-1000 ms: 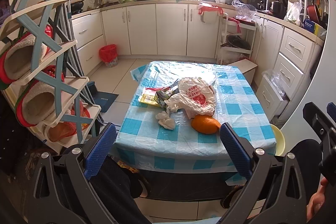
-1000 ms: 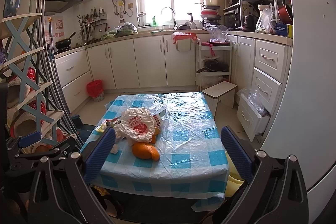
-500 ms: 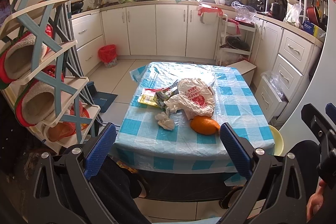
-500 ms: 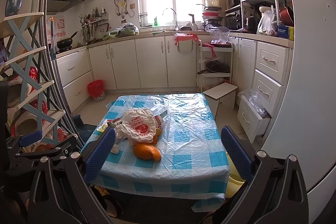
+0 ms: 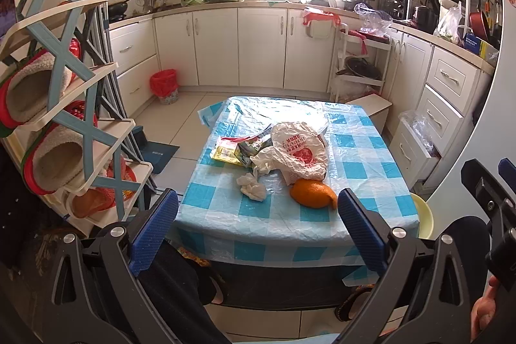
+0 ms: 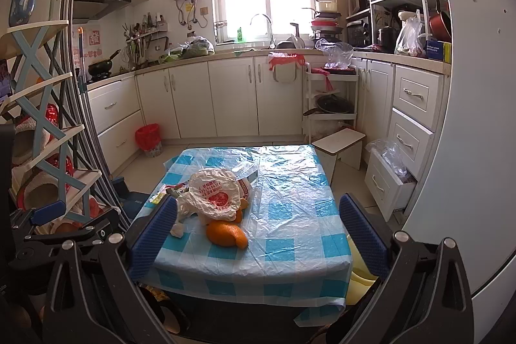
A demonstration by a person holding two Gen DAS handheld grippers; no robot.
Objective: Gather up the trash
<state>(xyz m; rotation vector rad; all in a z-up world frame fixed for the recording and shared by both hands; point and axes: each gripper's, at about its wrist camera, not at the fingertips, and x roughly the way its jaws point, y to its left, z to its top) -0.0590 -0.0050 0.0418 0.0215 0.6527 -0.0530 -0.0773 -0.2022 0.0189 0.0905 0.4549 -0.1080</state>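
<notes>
A low table (image 5: 371, 150) (image 6: 296, 182) covered in blue-checked plastic carries the trash. On it lie a crumpled white plastic bag with red print (image 5: 298, 150) (image 6: 214, 194), orange peel (image 5: 312, 198) (image 6: 225, 234), a wadded tissue (image 5: 251, 186) (image 6: 176, 229) and yellow and green wrappers (image 5: 237, 150) (image 6: 164, 192). My left gripper (image 5: 256, 229) is open, held short of the table's near edge with nothing between its fingers. My right gripper (image 6: 256, 232) is open too, also in front of the table. A red-lined bin (image 5: 164, 86) (image 6: 149, 139) stands on the floor by the far cabinets.
A shoe rack (image 5: 54, 105) (image 6: 38, 157) stands close on the left. White cabinets line the back and right, with an open lower drawer (image 6: 387, 182). A small stool (image 6: 340, 145) sits beyond the table, a yellow basin (image 5: 421, 220) at its right corner. A dustpan (image 5: 154, 150) lies on the floor.
Both views shifted only slightly; the table sits marginally closer in the frames. Both grippers stay open and nothing on the table has moved.
</notes>
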